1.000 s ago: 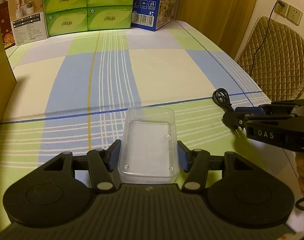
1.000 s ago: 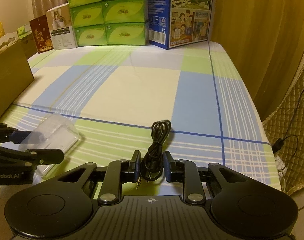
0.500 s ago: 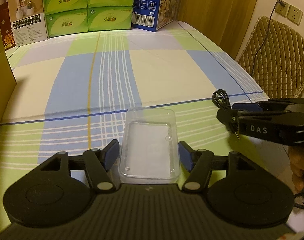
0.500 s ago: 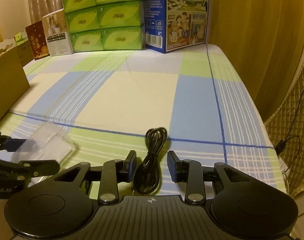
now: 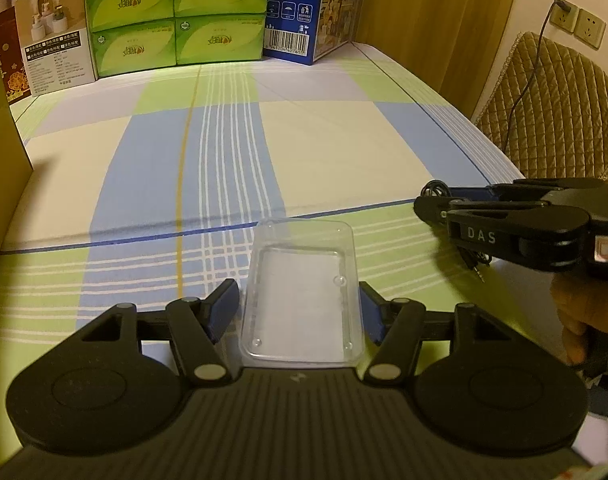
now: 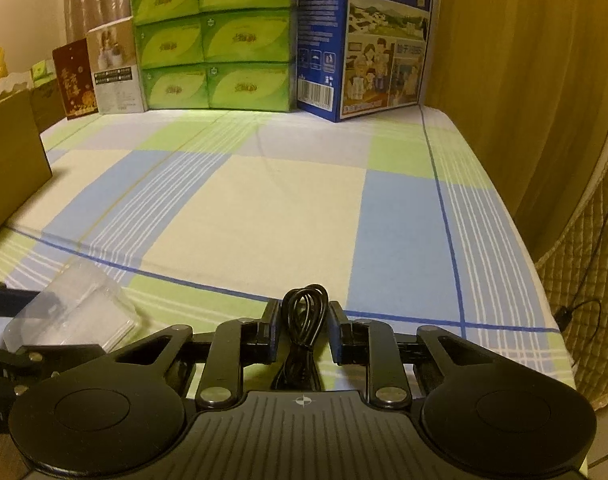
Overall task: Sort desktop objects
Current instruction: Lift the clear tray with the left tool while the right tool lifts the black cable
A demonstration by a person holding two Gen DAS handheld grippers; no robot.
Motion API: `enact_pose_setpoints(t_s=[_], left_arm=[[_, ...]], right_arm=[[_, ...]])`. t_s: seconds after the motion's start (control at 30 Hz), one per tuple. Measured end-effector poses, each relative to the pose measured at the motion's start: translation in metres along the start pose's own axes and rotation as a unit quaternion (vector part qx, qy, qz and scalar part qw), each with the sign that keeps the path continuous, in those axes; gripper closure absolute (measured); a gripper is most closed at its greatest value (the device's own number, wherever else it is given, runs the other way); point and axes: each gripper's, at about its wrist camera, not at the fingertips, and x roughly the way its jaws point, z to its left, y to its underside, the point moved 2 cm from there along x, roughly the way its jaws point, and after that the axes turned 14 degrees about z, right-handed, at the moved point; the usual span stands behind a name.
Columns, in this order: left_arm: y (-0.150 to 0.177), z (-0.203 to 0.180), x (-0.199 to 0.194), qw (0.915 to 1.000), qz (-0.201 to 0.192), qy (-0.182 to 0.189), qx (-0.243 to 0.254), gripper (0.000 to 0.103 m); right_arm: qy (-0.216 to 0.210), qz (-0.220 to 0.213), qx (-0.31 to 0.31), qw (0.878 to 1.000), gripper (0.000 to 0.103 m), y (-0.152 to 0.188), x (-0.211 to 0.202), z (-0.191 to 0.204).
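A clear plastic box [image 5: 301, 296] lies on the checked cloth between the fingers of my left gripper [image 5: 299, 306], which is open with a gap on each side of the box. The box also shows at the left in the right wrist view [image 6: 69, 312]. A coiled black audio cable [image 6: 304, 320] lies between the fingers of my right gripper [image 6: 304, 324], which is open and not pinching it. In the left wrist view the right gripper [image 5: 444, 206] reaches in from the right, with the cable [image 5: 478, 260] hanging under it.
Green tissue packs [image 6: 211, 40], a blue milk carton box [image 6: 364, 36] and small boxes [image 6: 115, 68] stand along the far edge. A cardboard box [image 6: 11, 160] stands at the left. A quilted chair [image 5: 552, 108] is beyond the table's right edge.
Both grippers have opened: the left let go of the clear box, the right let go of the cable. Both have drawn back a little.
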Motion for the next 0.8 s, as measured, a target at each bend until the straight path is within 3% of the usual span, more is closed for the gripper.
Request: enact_pose_setpoints(t_s=[0.1,0.47,0.5,0.8], left_arm=[[0.0,0.0,0.0,1.0,0.0,-0.002,0.002,0.051],[-0.002,0.003,-0.009,0.9999,-0.016,0.005,-0.002,0.052],[-0.002,0.003,-0.011,0.9998,-0.017,0.005,-0.002,0.052],[0.004,0.006,-0.019,0.9997,-0.019,0.01,-0.009,0.052]], right_arm=[[-0.001,0.002,-0.003,1.0,0.085,0.0,-0.001,0.002],[-0.018,-0.011,0.012,1.0,0.092,-0.002,-0.022,0.006],[-0.018,-0.014,0.011,1.0,0.102,-0.003,-0.024,0.007],[-0.023,-0.021,0.015,0.999,0.102,-0.001,-0.039,0.014]])
